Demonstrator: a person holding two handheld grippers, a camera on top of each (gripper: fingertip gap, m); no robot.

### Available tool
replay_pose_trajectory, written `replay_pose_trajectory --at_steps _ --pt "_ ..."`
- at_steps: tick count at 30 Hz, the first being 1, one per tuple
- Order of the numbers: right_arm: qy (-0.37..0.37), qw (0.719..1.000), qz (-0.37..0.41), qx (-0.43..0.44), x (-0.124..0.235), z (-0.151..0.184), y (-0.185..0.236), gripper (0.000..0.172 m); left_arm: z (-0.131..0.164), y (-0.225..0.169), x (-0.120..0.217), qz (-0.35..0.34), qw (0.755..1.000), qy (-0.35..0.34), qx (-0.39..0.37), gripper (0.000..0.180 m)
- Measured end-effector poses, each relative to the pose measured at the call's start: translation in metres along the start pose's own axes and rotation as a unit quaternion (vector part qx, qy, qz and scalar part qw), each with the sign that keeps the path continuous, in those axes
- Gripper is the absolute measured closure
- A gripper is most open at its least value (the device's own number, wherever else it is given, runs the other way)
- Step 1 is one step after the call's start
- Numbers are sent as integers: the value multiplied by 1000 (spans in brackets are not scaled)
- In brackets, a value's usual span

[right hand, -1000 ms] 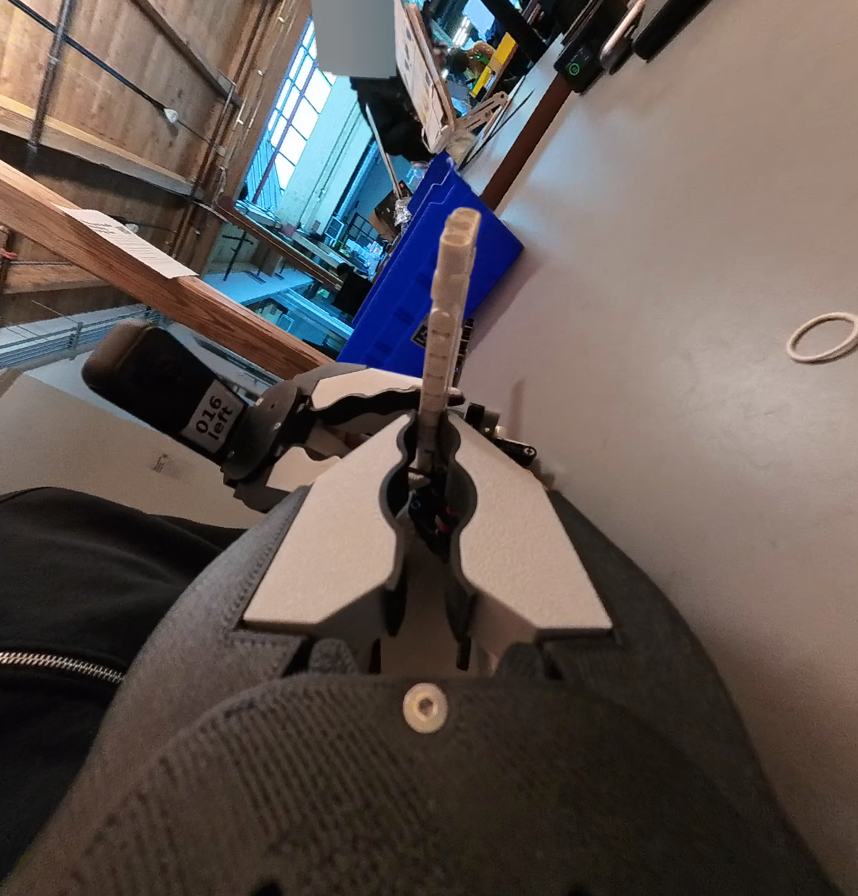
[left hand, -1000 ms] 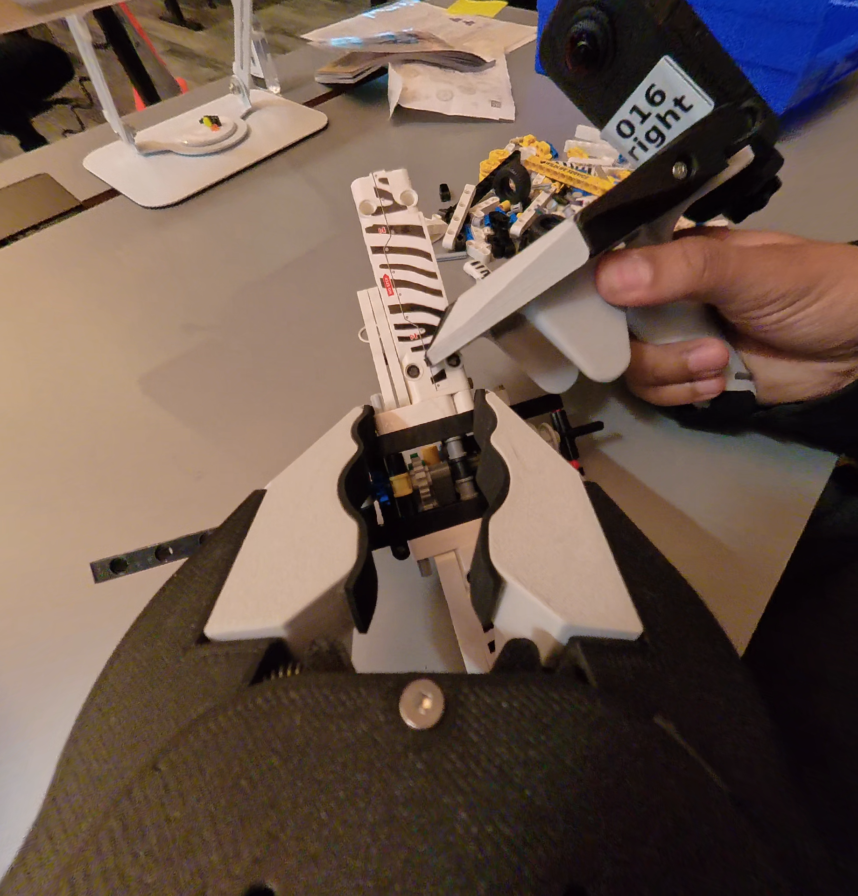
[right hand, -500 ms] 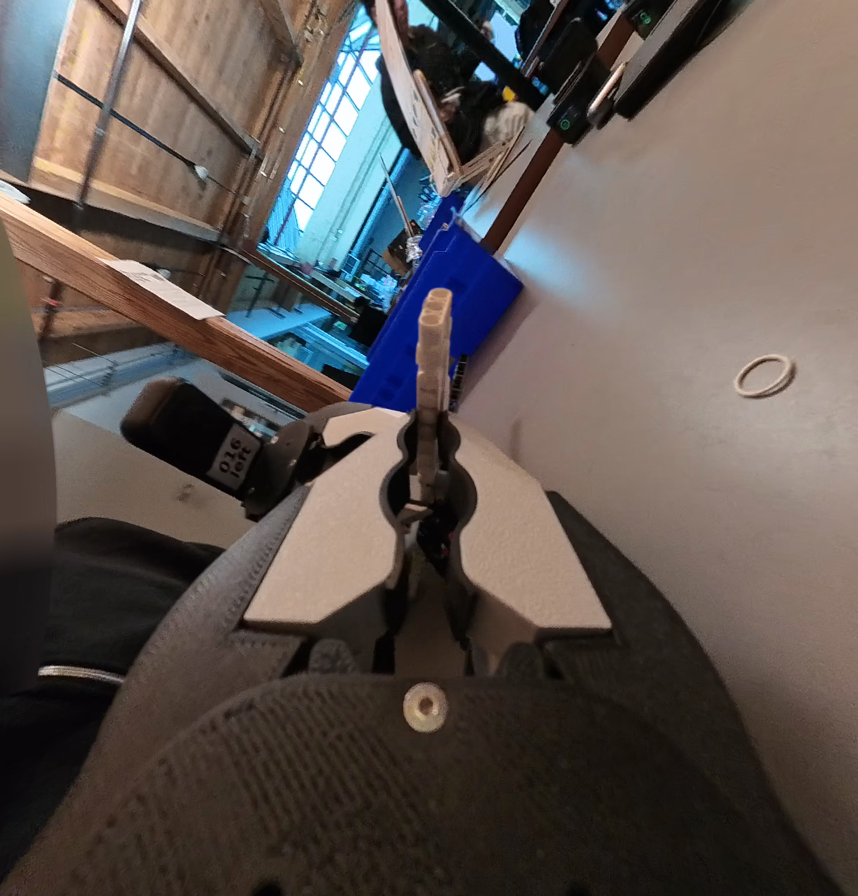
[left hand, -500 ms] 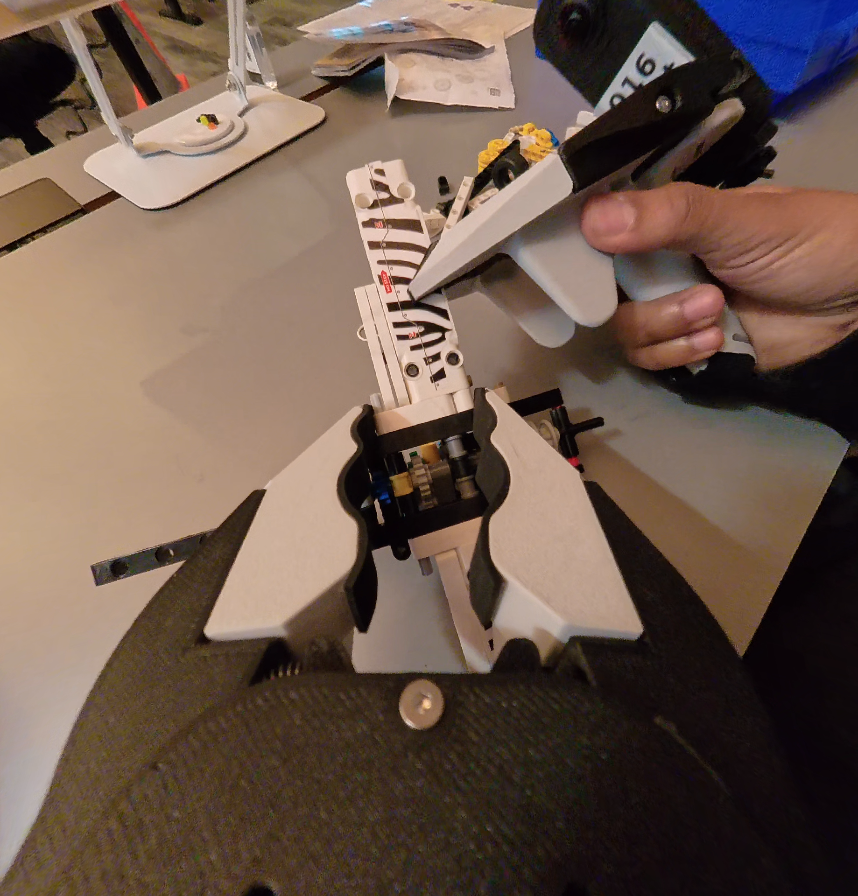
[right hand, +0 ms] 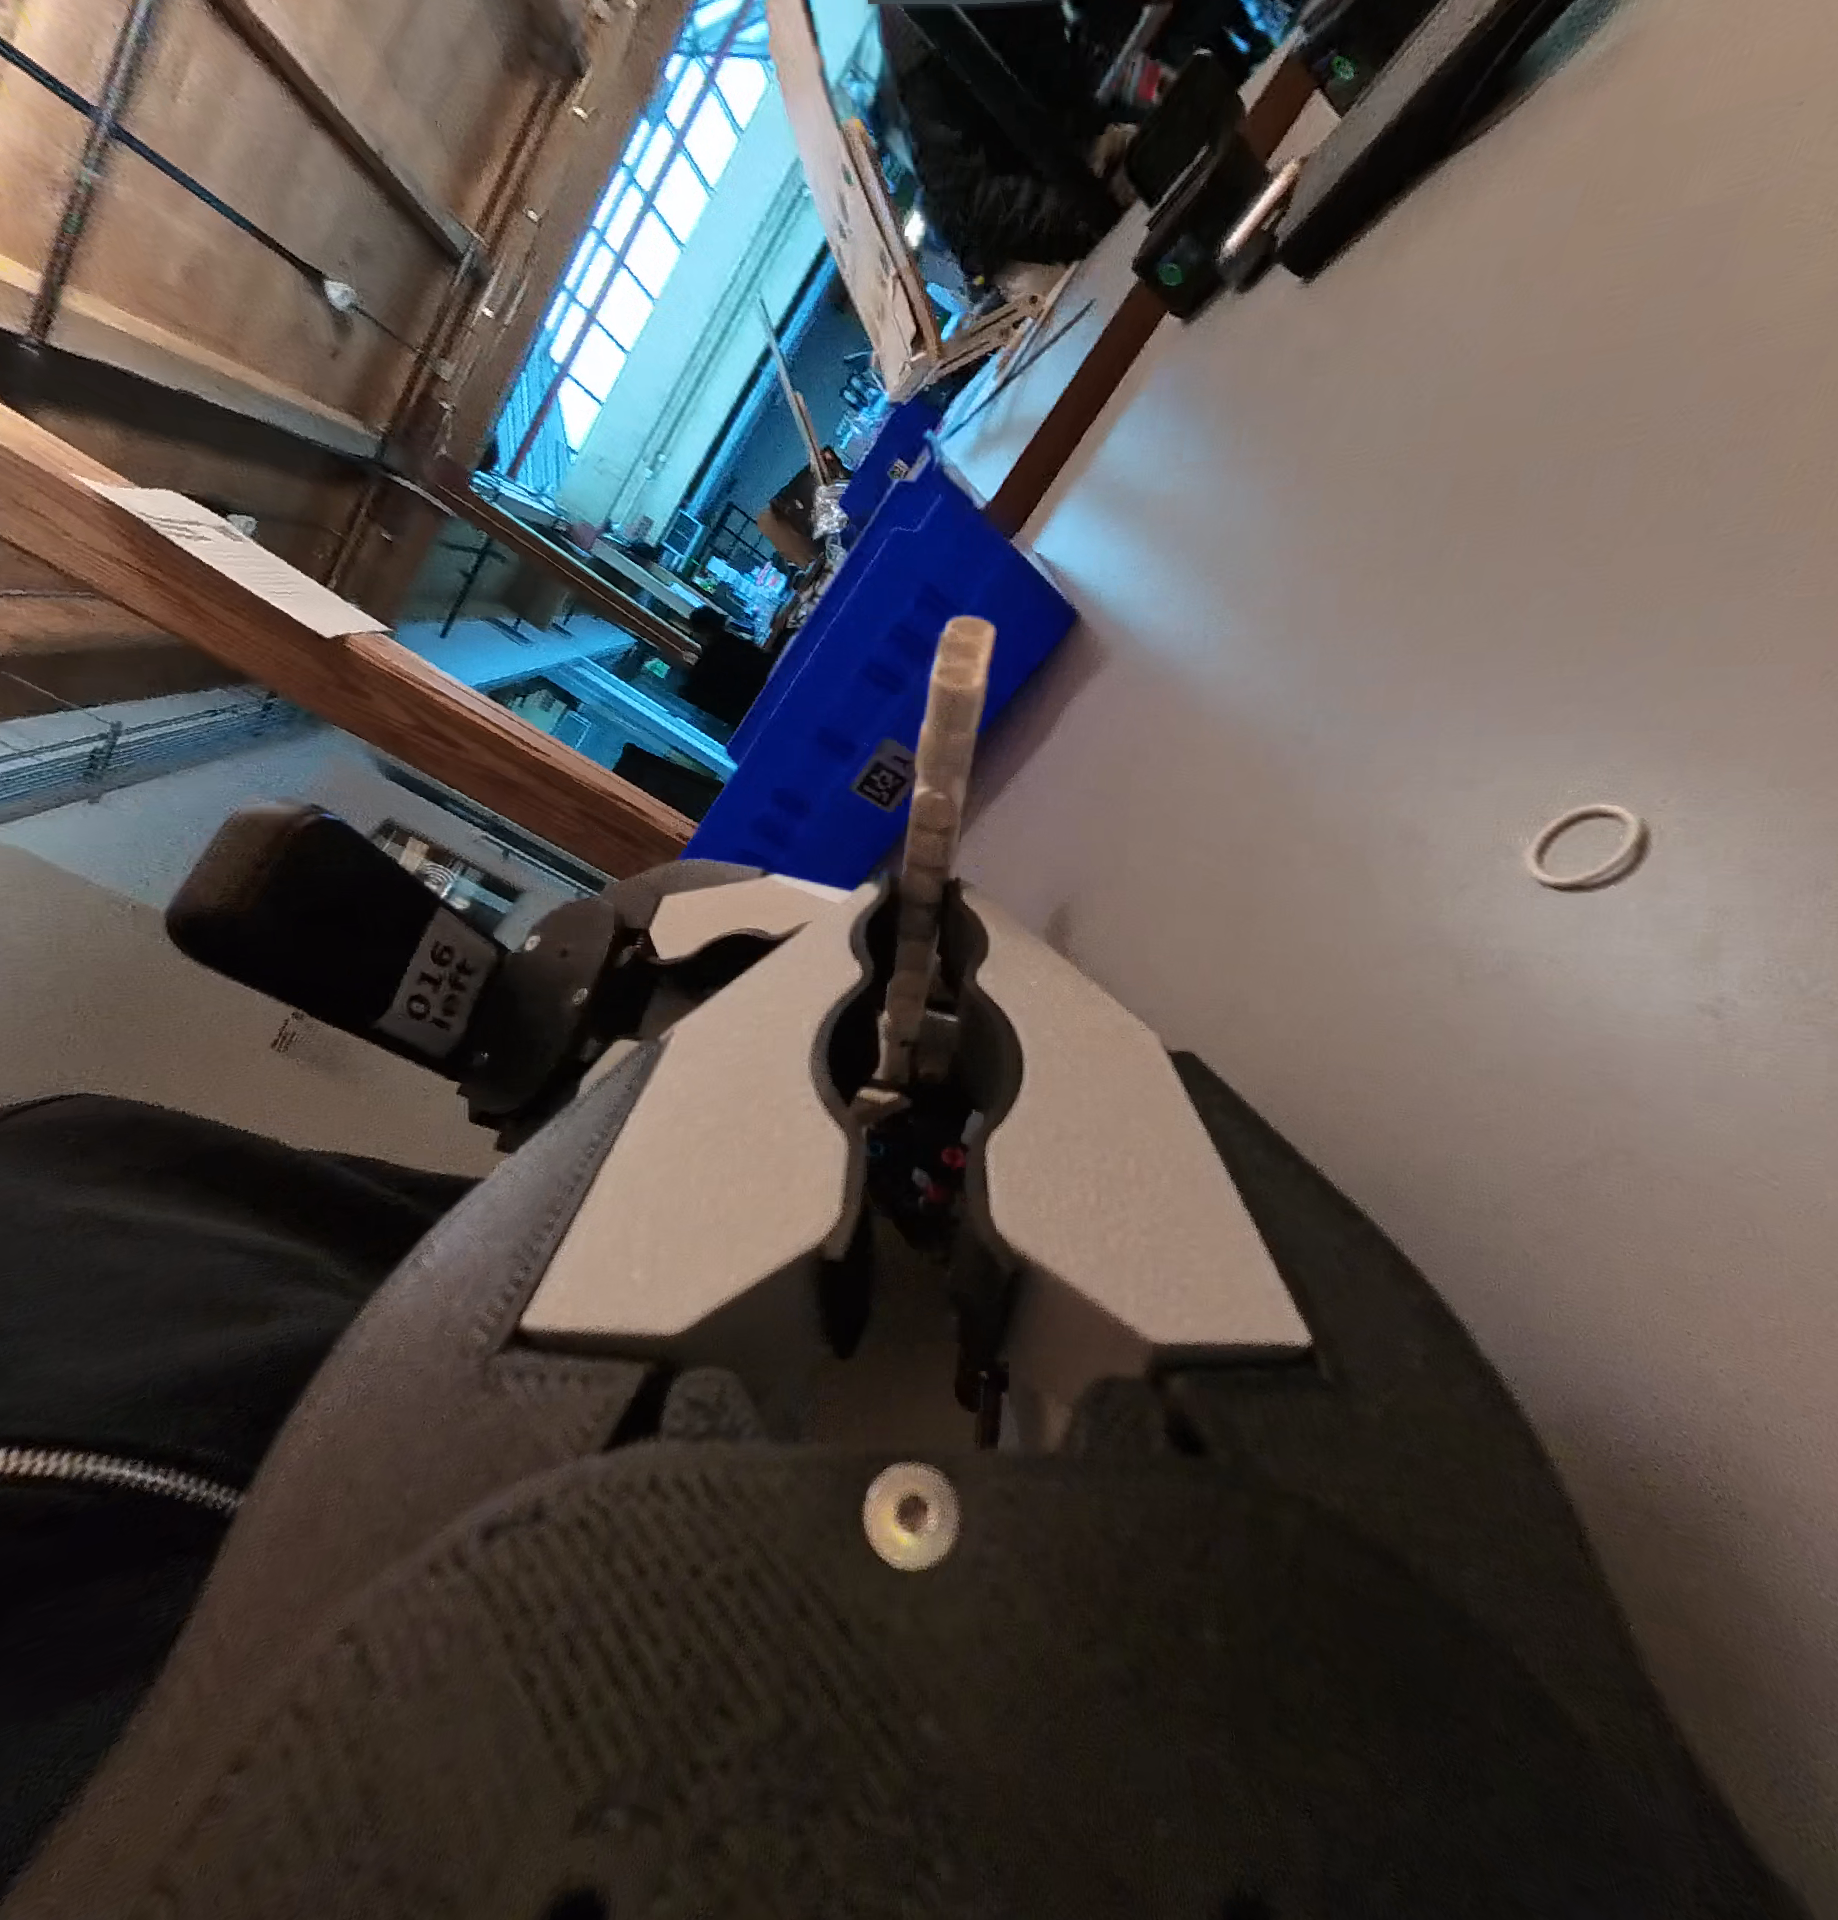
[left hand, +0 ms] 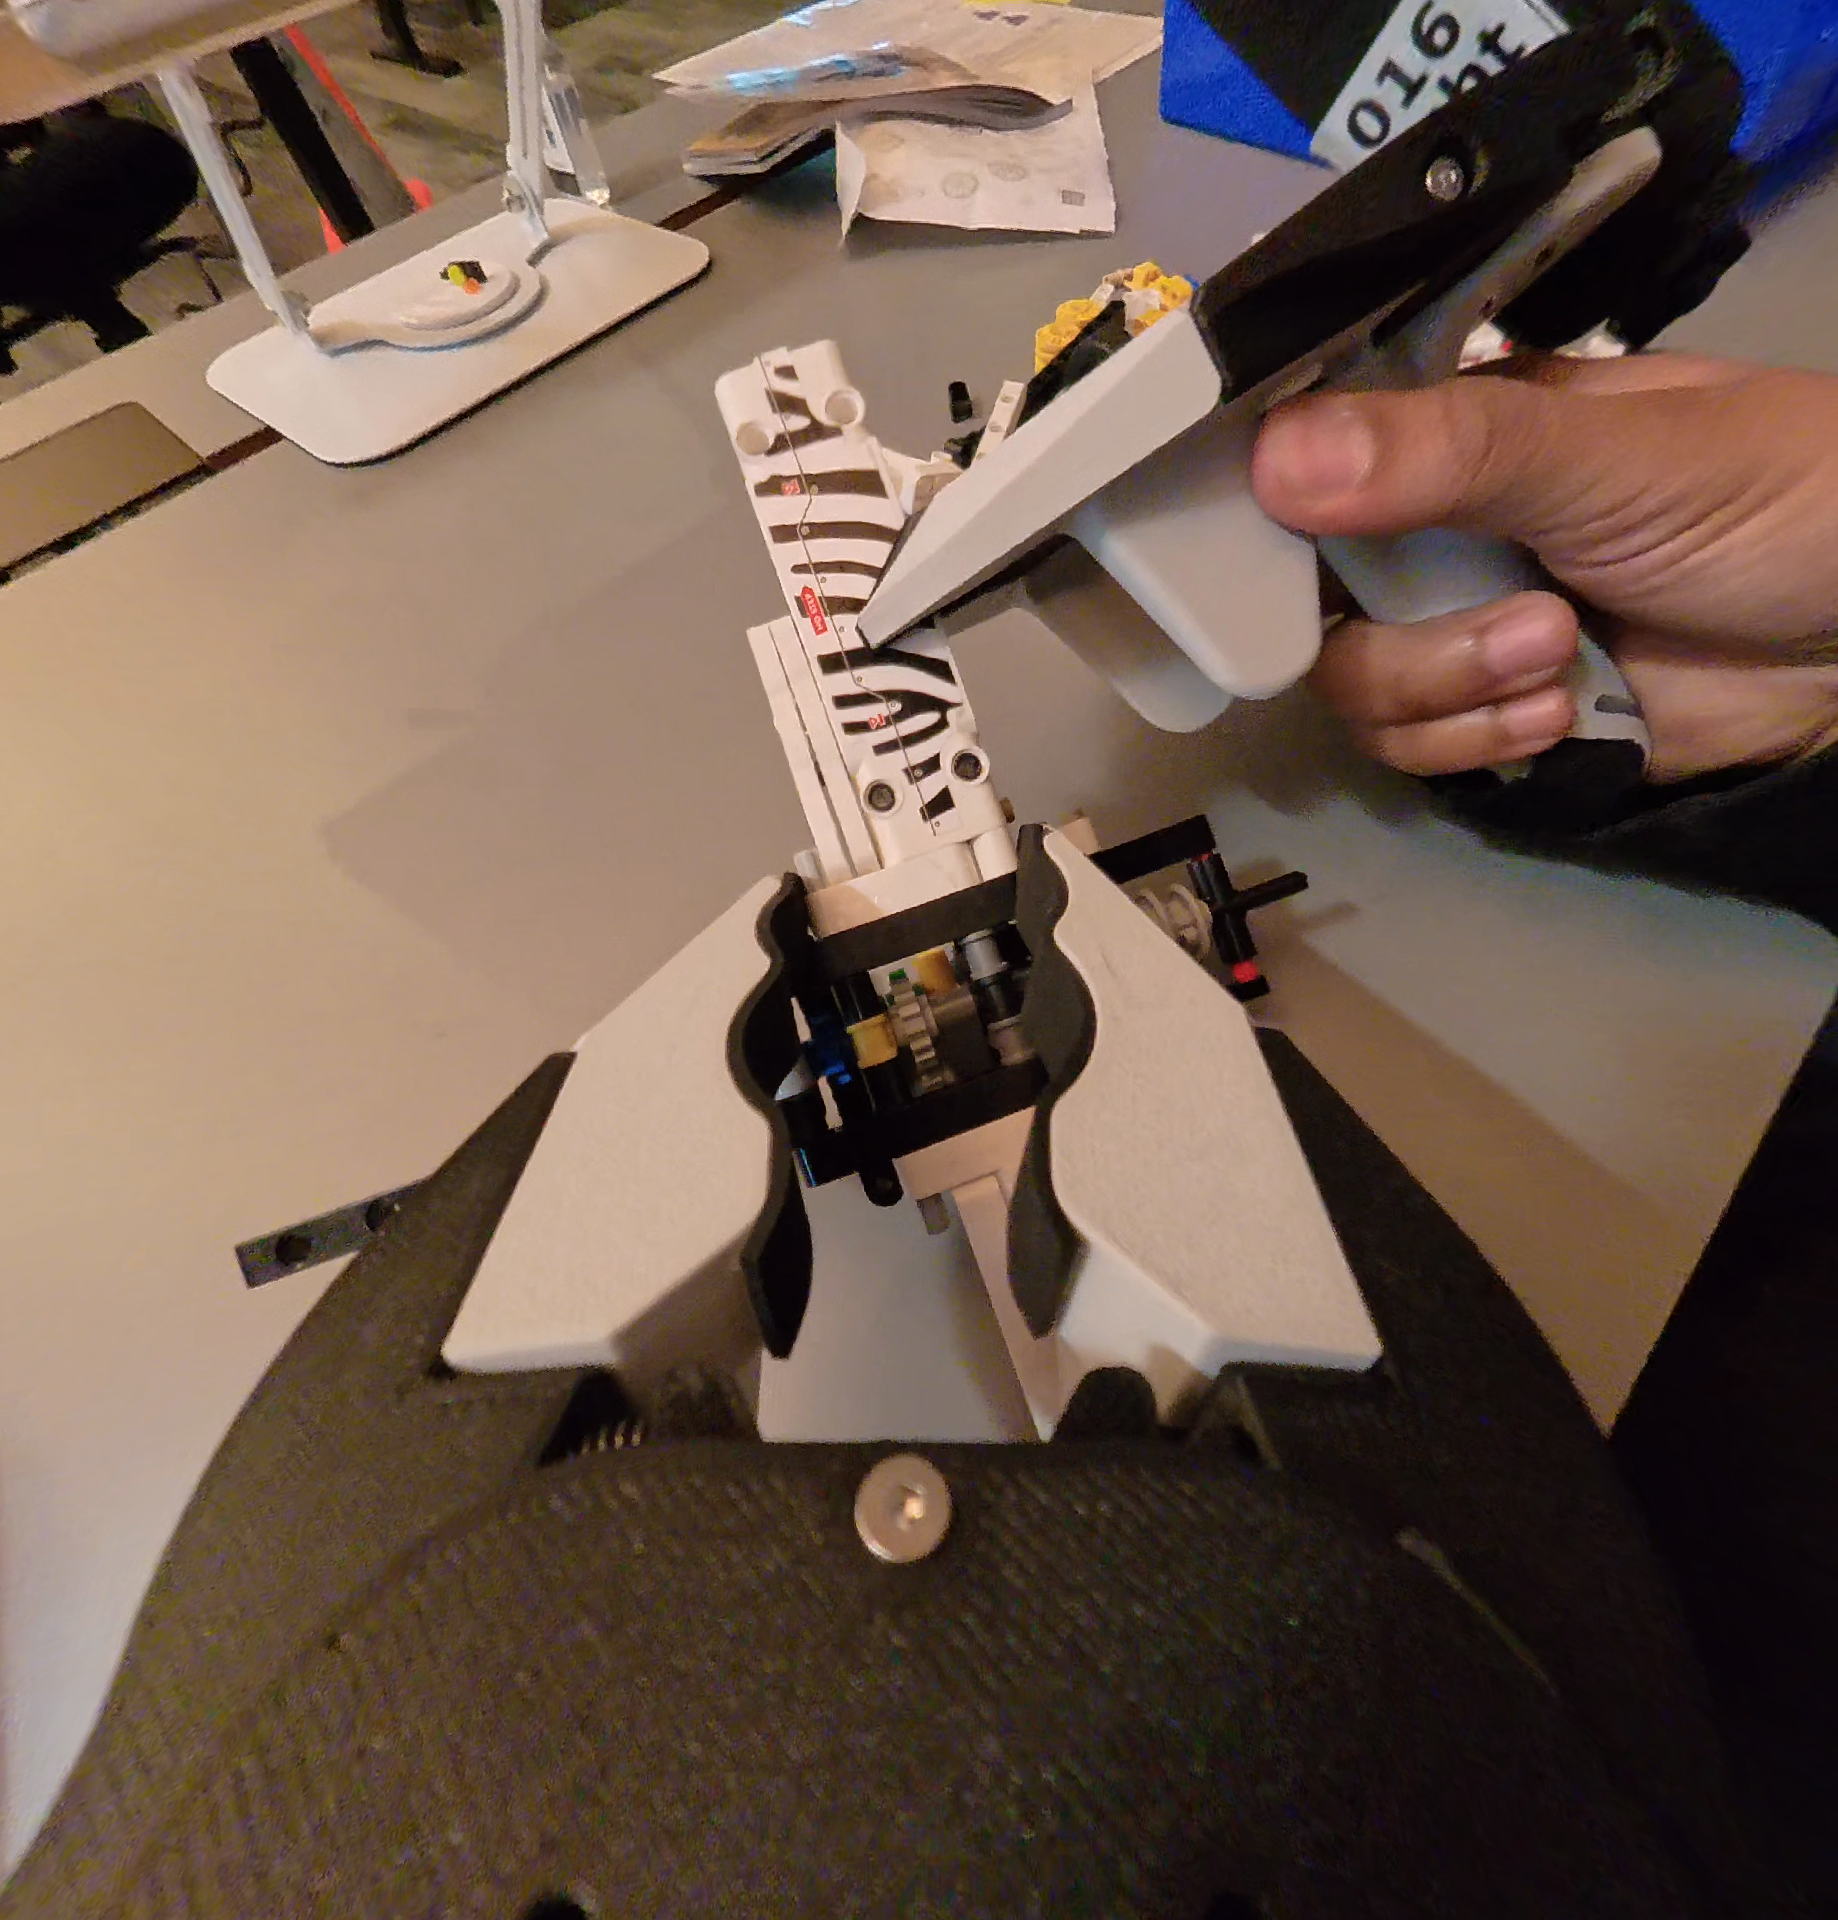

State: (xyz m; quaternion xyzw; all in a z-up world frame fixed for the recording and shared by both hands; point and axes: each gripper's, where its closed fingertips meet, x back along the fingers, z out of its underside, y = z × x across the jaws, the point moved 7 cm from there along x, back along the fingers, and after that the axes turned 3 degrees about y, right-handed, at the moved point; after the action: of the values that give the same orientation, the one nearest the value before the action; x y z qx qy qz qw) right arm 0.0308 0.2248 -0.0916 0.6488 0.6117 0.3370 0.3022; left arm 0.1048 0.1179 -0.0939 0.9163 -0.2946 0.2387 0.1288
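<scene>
**Grippers on a striped brick model**

Model (left hand: 873,644) at frame centre of the left wrist view: white panel with black stripes, rising from a black frame with a gear and yellow parts, above the grey table (left hand: 375,727). Left gripper (left hand: 920,914) clenched on that black frame, both dark pads pressed against its sides. Right gripper (left hand: 879,629) entering from upper right, held by a hand (left hand: 1580,561), its tip touching the striped panel about halfway up. Same panel seen edge-on in the right wrist view as a thin pale strip (right hand: 941,790) standing up at centre; right gripper (right hand: 920,904) closed narrowly on it, pads against both faces. Left gripper visible there too, at centre left, beside a dark sleeve.

Pile of loose bricks (left hand: 1112,312), yellow and white, behind the right gripper. Black brick piece (left hand: 1221,904) with red dots lying right of the left gripper's finger. Dark holed beam (left hand: 323,1242) on the table at lower left. White stand (left hand: 458,312) upper left, papers (left hand: 956,135) at top, blue bin (right hand: 884,707) at the table's far edge. Pale ring (right hand: 1585,847) flat on the table, right side of the right wrist view.
</scene>
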Motion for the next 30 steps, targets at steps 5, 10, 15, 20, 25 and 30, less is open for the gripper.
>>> replay_pose_trajectory --at_steps 5,10,15,20,25,30 --pt "-29 999 -18 -34 -4 1 5 165 0 3 2 16 1000 -8 23 137" --pt "-12 1000 -8 -12 -3 0 -1 165 1 1 -1 -3 1000 -8 0 138" --pt "-4 1000 22 5 -3 -2 7 165 -1 0 0 9 1000 -1 13 138" --pt "-11 1000 6 10 -6 0 8 164 -1 -1 1 16 1000 6 14 139" --pt "29 997 54 51 4 -2 5 164 -5 -5 -2 -10 1000 22 -20 138" --pt "-2 999 12 41 16 1 -1 163 -4 -5 -2 6 1000 19 -7 137"
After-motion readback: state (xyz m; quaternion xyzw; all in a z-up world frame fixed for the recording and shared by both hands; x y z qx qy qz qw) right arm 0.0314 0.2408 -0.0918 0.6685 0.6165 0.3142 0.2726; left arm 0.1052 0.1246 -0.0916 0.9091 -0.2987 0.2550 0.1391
